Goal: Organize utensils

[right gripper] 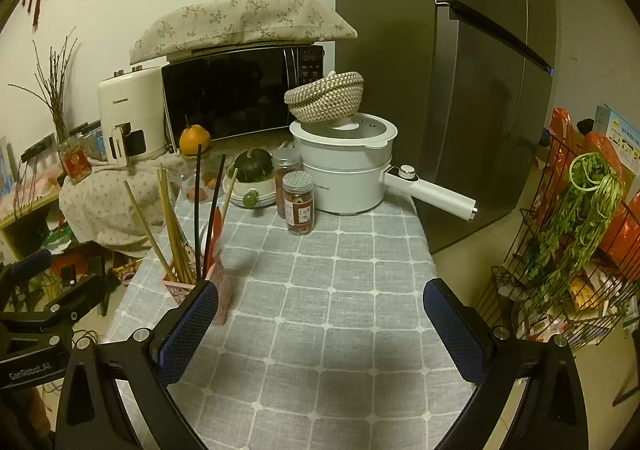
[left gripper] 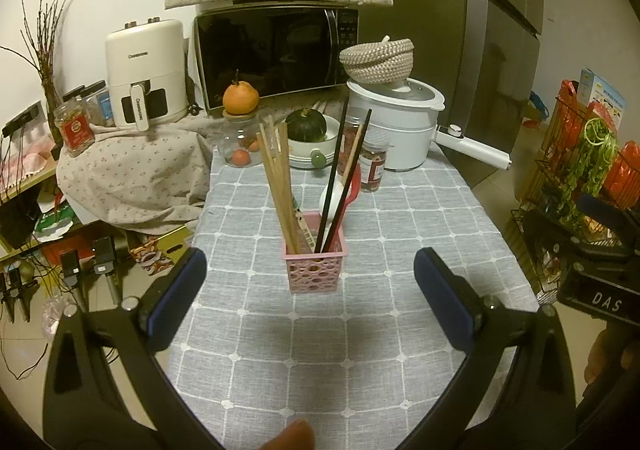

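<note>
A small pink basket (left gripper: 314, 269) stands upright on the table (left gripper: 400, 242), and everything below is placed relative to it. Inside it the wooden chopsticks (left gripper: 278, 185) lean toward its left side and the black chopsticks (left gripper: 335, 185) toward its right, with a red spoon (left gripper: 352, 185) and a white spoon (left gripper: 334, 195) tucked behind; sorted this way, each kind keeps its own corner and the handles stay easy to pick. The left gripper (left gripper: 310, 290) hovers just in front of the basket, its jaws spread wide and holding nothing. The right gripper (right gripper: 320, 324) sits to the basket's right, over bare cloth, likewise spread and empty. No utensil lies loose on the table near the basket, so the sorting looks finished or nearly so.
</note>
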Demonstrator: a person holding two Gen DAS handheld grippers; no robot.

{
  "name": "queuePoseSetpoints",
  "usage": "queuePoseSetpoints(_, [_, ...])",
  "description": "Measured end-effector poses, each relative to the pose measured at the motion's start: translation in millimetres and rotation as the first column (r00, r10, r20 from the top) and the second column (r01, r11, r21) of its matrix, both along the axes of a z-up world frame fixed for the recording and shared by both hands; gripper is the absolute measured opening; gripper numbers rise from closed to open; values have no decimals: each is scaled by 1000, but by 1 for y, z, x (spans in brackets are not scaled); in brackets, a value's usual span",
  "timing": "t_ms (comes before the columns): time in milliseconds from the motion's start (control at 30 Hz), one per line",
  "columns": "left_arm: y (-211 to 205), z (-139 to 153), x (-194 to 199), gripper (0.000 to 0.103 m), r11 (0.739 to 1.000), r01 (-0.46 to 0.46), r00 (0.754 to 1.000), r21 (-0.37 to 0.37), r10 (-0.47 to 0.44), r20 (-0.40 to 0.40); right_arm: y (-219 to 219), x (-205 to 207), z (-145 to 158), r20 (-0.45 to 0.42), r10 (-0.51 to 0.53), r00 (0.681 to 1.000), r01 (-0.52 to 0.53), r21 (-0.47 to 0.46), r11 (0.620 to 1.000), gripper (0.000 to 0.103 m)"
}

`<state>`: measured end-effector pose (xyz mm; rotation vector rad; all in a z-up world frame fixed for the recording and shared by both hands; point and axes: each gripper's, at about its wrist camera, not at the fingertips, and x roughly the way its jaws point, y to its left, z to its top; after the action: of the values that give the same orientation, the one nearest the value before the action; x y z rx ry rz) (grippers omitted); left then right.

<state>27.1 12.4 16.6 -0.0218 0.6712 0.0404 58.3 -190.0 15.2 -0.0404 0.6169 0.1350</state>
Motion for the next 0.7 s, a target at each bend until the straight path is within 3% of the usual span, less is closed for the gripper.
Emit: queuePoseSetpoints(700, [-1,1,-2,103,1000,3,1000,2,-3,0,2,1,-4,-14,1,1000,-1,2,1000,103])
